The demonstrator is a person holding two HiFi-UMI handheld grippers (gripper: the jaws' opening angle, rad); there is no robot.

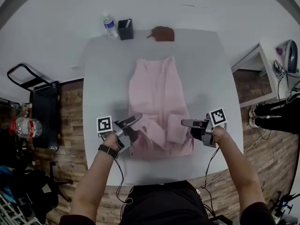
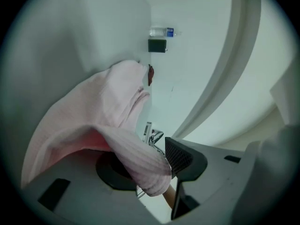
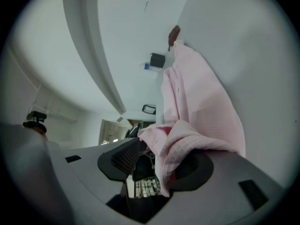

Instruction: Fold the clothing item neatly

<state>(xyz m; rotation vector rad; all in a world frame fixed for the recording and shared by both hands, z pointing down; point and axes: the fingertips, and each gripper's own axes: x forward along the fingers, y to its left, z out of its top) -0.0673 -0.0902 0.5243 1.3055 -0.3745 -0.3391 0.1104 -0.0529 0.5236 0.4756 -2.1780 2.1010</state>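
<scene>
While both grippers hover at the near end of the white table [image 1: 101, 78], the pink shirt [image 1: 159, 102] lies lengthwise down the table's middle, its long sides folded in, collar end far from the person.

Left gripper [image 1: 131, 128]: at the shirt's near left edge. Its own view shows the jaws parted, a rolled fold of pink cloth [image 2: 103, 107] draped over one jaw and lying in the gap; the ribbed pad [image 2: 180, 154] opposite stands just beside the cloth, not pressing it.

Right gripper [image 1: 188, 128]: at the near right edge. Jaws well apart, a bunched fold of shirt [image 3: 197, 97] over one jaw, the other pad [image 3: 123, 157] clear of it.

Far table edge: water bottle [image 1: 109, 26], black holder [image 1: 125, 29], brown item [image 1: 162, 33], possibly a cap, too small to tell.
</scene>
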